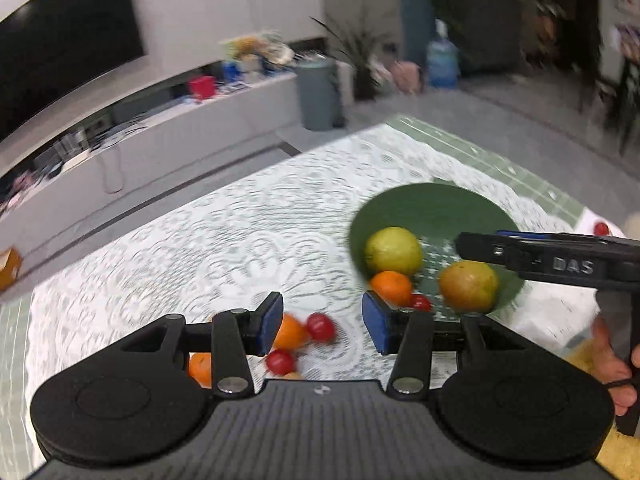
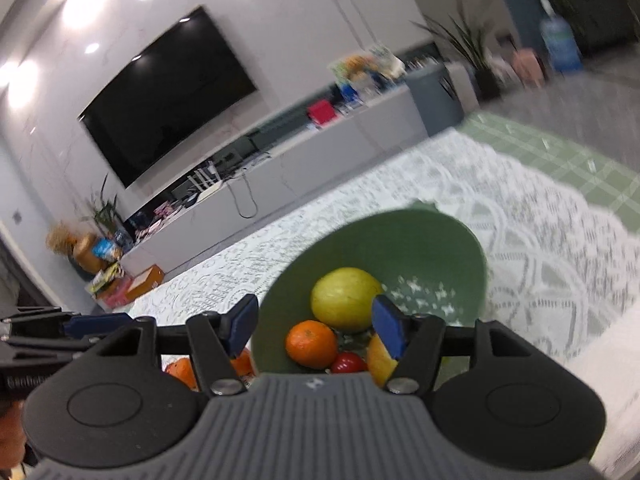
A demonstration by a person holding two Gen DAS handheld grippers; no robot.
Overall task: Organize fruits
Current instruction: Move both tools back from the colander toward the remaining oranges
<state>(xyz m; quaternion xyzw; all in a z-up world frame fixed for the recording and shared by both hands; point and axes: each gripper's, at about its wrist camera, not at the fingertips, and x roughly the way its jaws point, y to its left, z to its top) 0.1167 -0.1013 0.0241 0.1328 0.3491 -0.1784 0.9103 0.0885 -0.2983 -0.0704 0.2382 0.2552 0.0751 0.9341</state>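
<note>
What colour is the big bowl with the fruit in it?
The bowl is dark green; the right wrist view shows it best.

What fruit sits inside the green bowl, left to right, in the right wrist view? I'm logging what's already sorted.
Orange → red cherry tomato → yellow-orange fruit, partly behind the gripper pad. The large yellow-green fruit overlaps them behind.

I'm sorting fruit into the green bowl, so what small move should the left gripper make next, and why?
Probably lower the empty, open left gripper onto the orange just below its pads: it lies loose on the lace cloth beside red fruits, outside the green bowl.
</note>
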